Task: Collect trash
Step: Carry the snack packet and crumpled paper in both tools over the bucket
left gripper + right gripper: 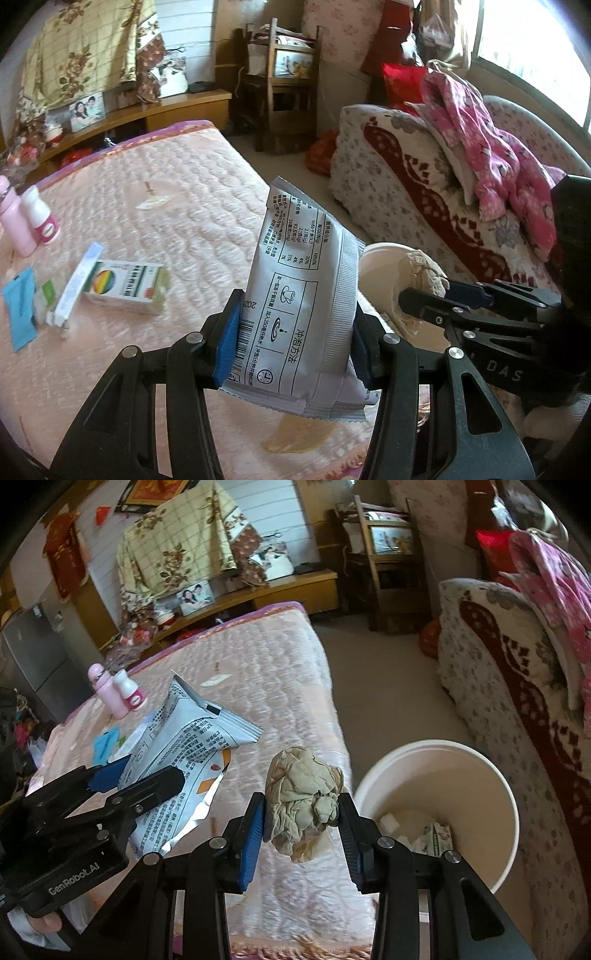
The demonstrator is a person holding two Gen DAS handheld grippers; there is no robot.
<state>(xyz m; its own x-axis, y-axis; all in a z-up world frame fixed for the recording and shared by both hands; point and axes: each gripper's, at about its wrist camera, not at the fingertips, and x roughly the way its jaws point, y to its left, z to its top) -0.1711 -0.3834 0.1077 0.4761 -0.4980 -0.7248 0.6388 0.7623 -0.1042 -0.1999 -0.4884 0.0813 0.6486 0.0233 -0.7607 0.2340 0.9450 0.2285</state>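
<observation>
My left gripper (291, 339) is shut on a grey-white printed sachet (306, 295) that stands upright between its blue pads, above the pink quilted bed (166, 206). My right gripper (301, 812) is shut on a crumpled beige paper wad (299, 797), held over the bed's edge just left of a white bin (424, 775). The bin stands on the floor with scraps in its bottom. In the right wrist view the left gripper (144, 771) and its sachet (192, 738) are at the left. In the left wrist view the right gripper (432, 291), the wad (424, 267) and the bin (380, 273) are at the right.
On the bed lie a medicine box (125, 288), a white tube (77, 284), a blue sachet (20, 306), a pink bottle (14, 221) and a white bottle (40, 218). A blanket-covered sofa (424, 177) flanks the bin. Bare floor runs between bed and sofa.
</observation>
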